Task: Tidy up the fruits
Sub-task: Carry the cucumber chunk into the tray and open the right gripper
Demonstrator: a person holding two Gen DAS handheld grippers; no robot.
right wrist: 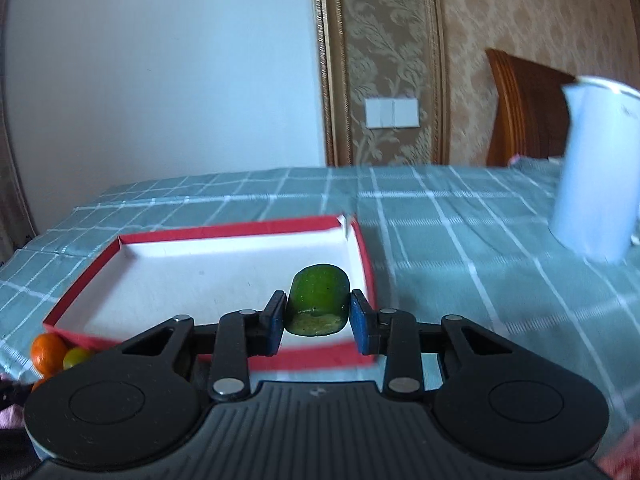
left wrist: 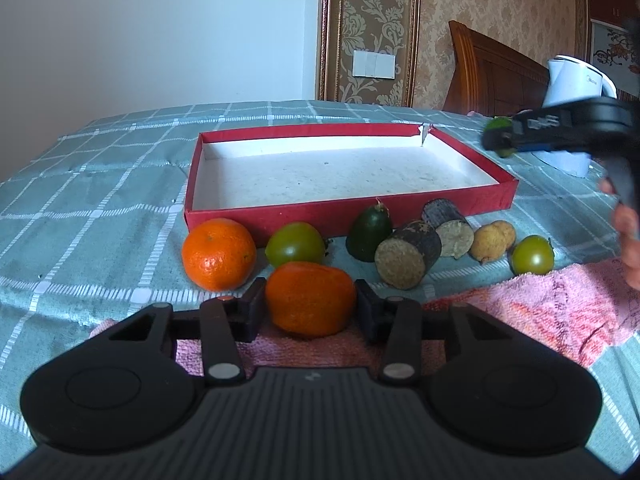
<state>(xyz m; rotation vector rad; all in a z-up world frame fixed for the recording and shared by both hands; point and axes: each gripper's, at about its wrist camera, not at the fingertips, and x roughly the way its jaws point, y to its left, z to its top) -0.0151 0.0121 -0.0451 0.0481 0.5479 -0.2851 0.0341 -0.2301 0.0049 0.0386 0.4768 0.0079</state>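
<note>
A shallow red box (left wrist: 280, 216) with a white floor lies on the checked cloth; it also shows in the right wrist view (right wrist: 100, 264). My left gripper (left wrist: 310, 308) is shut on an orange fruit (left wrist: 310, 298) above a pink towel. My right gripper (right wrist: 316, 320) is shut on a green fruit piece (right wrist: 318, 300) above the box's near right corner; it shows at the right of the left wrist view (left wrist: 500, 138). In front of the box lie an orange (left wrist: 218, 254), green fruits (left wrist: 294, 244) (left wrist: 532, 256), a dark green fruit (left wrist: 368, 238), two dark cut pieces (left wrist: 408, 258) and a small yellow fruit (left wrist: 490, 242).
A white electric kettle (left wrist: 572, 80) stands at the right behind the box, and shows in the right wrist view (right wrist: 596, 168). A pink towel (left wrist: 540, 308) lies at the near side. A wooden headboard (left wrist: 492, 72) and wallpapered wall stand behind the cloth.
</note>
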